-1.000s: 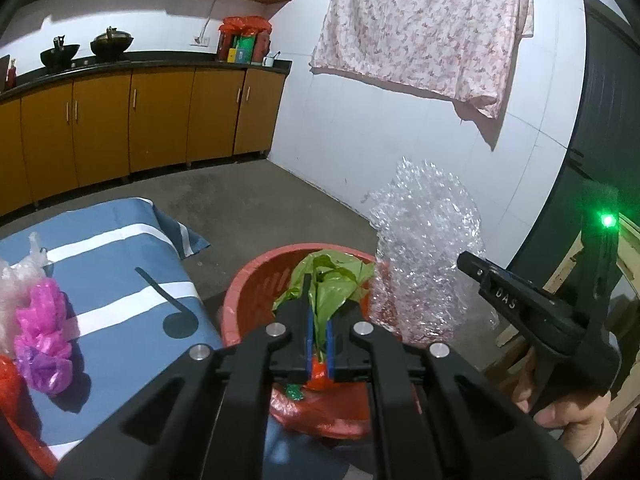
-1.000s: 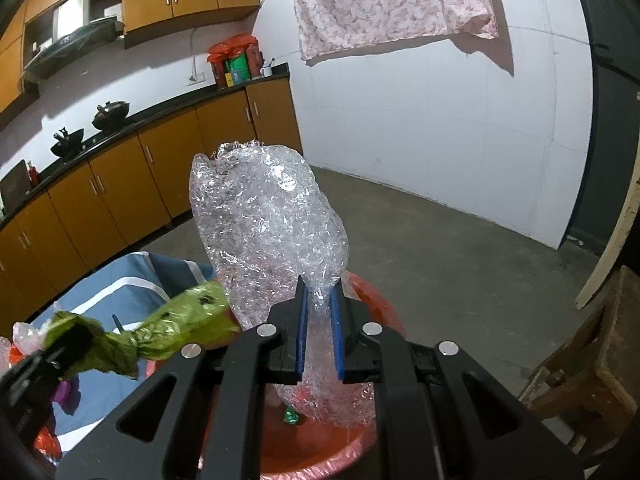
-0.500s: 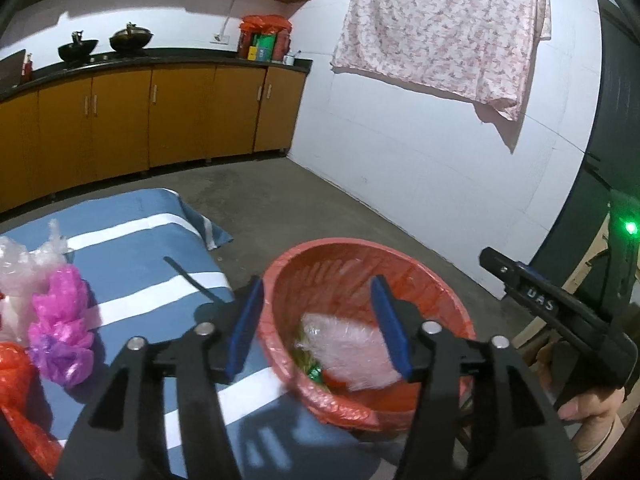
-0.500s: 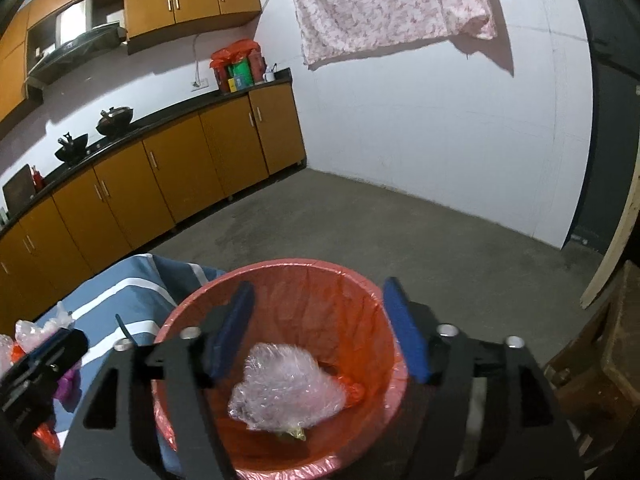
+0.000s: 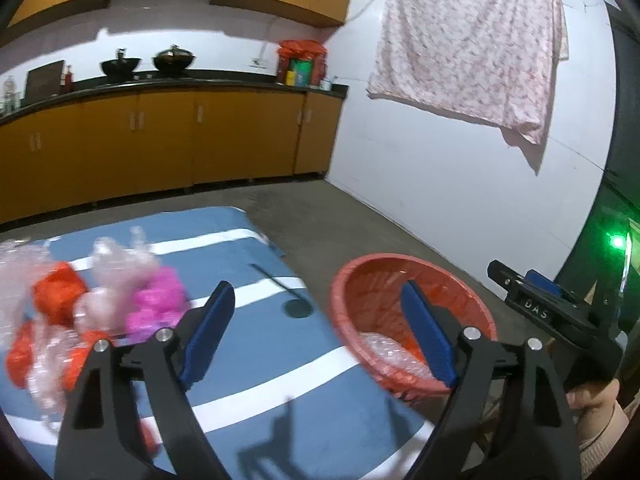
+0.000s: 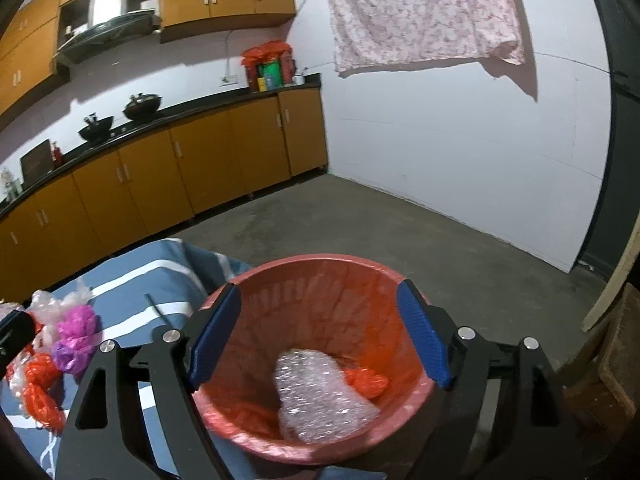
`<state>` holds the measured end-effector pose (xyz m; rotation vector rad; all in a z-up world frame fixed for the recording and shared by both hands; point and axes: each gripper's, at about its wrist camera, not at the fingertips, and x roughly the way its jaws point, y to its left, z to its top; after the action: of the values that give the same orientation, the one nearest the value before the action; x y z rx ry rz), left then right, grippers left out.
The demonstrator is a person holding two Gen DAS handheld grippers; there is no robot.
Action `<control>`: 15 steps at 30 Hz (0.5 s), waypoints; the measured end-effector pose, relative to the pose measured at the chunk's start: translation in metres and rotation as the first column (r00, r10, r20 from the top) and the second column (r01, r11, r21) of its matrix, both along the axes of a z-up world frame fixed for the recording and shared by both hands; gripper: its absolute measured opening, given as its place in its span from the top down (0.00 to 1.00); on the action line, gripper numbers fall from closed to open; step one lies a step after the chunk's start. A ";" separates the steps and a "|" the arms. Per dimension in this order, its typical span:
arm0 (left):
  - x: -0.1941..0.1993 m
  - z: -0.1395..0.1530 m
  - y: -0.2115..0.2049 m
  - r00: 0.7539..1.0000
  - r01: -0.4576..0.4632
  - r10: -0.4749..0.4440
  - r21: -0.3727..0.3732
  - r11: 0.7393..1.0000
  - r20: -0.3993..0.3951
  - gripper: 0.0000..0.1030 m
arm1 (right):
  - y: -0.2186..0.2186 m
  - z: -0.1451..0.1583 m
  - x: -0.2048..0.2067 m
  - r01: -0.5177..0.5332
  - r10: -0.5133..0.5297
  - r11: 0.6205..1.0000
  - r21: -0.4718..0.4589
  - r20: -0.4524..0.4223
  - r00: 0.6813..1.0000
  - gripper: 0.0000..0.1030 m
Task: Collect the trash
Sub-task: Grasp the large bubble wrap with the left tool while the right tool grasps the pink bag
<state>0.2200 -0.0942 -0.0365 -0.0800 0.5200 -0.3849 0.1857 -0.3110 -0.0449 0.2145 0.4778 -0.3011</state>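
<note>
A red basket lined with a red bag (image 6: 320, 268) stands at the right edge of the blue striped cloth (image 5: 256, 344). Crumpled bubble wrap (image 6: 320, 396) lies inside it, also seen in the left wrist view (image 5: 384, 354). My right gripper (image 6: 320, 344) is open and empty above the basket. My left gripper (image 5: 318, 336) is open and empty over the cloth, left of the basket (image 5: 360, 276). A pile of trash lies on the cloth at the left: a pink bag (image 5: 154, 304), red bags (image 5: 56, 296) and clear plastic (image 5: 116, 260). The pink bag also shows in the right wrist view (image 6: 76, 328).
A thin dark stick (image 5: 272, 280) lies on the cloth near the basket. Orange kitchen cabinets (image 5: 160, 144) run along the back wall. A floral cloth (image 5: 472, 40) hangs on the white wall. Wooden furniture (image 6: 616, 352) stands right of the basket.
Both grippers opened and dropped the green bag and the bubble wrap into the basket. My left gripper has since swung left toward the trash pile on the cloth.
</note>
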 end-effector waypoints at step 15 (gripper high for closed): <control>-0.051 -0.009 0.193 0.912 -0.410 0.410 0.110 0.906 0.018 0.13 | 0.148 -0.003 0.033 -0.350 0.352 0.936 0.039 -0.040 0.935 0.23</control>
<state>0.1692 0.0986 -0.0454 -0.0804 0.5140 0.0581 0.2191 -0.1632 -0.0482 0.1491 0.5575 0.0521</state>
